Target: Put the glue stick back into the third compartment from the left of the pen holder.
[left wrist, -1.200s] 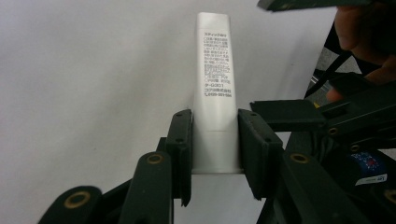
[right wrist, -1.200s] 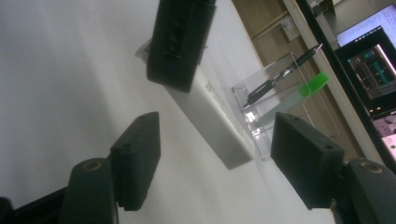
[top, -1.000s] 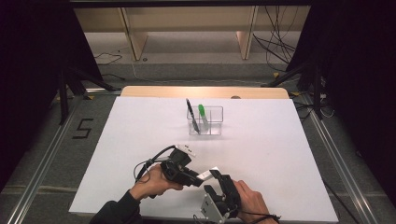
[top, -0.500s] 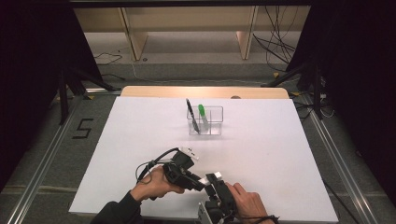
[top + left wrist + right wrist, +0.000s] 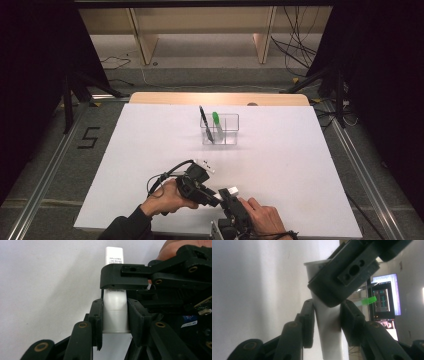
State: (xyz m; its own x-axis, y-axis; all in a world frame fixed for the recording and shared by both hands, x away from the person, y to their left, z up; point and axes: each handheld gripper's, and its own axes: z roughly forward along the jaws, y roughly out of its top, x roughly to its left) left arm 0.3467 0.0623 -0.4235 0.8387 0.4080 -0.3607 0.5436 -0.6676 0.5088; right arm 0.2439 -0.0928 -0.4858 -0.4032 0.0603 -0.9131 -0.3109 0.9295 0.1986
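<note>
— What is in hand?

— A white cylindrical plastic glue stick (image 5: 115,312) with small print on its label. The left gripper (image 5: 113,322) has its two black jaws pressed on the lower barrel of the stick, so it is gripped there. The capped end juts out beyond the jaws.

— And the other gripper?

— The right gripper (image 5: 327,322) meets it from the opposite side. Its jaws have just been closing, with the same white tube (image 5: 328,325) between them; in the right gripper view the pads sit against its sides, so it grips the stick as well.

— Where does all this sit?

— In the high view the stick (image 5: 229,191) lies between the two grippers, just above the near edge of the white table top (image 5: 280,165). The left gripper (image 5: 207,192) comes in from the stick's left, the right gripper (image 5: 231,200) from below it.

— Anything farther off?

— Well beyond both grippers stands a clear plastic organiser box (image 5: 225,131). A black pen (image 5: 205,124) and a green-capped marker (image 5: 217,123) lean in it.
</note>
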